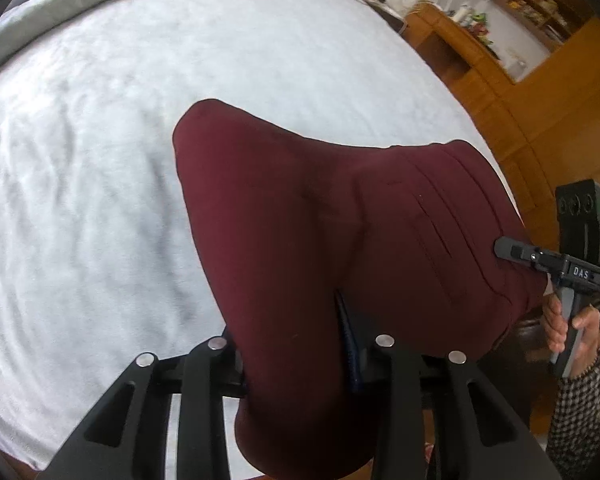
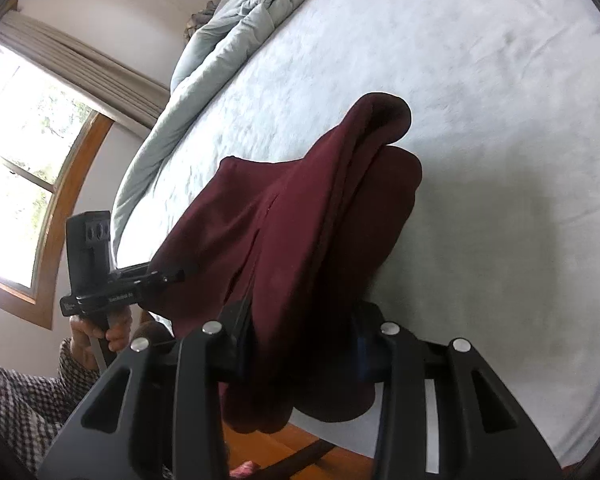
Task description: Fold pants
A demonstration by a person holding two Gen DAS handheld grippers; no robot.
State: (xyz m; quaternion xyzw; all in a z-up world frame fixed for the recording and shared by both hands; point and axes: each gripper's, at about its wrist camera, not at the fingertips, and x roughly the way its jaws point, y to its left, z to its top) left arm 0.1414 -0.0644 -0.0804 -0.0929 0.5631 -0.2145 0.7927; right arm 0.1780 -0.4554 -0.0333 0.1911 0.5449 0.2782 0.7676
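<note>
Left wrist view: my left gripper (image 1: 300,360) has its jaws clamped on a thick bunch of the maroon pants (image 1: 308,216), the cloth filling the gap between them and spilling out below. Across the garment, my right gripper (image 1: 512,252) pinches the other side, near what looks like the pleated waist part, with a hand (image 1: 568,328) in a checked sleeve (image 1: 580,412) around its handle. I hold both ends at once so the cloth hangs between two points and can be carried as one piece, not dragged.

In the right wrist view the same holds from the other side: my right gripper (image 2: 300,344) is closed on a doubled wad of the pants (image 2: 300,216), and the left gripper (image 2: 168,276) bites the far edge. The pants rise from my jaws toward the middle of the bed (image 2: 500,80); their far end rests on or just above the pale sheet, I cannot tell which. The near part hangs past the bed's near edge, over the wooden floor (image 2: 260,444).

A rumpled grey duvet (image 2: 220,40) lies along the bed's far edge, well apart from the pants. No container takes part here; the wall shelf (image 1: 532,0) at the room's side holds small items too blurred to name.
</note>
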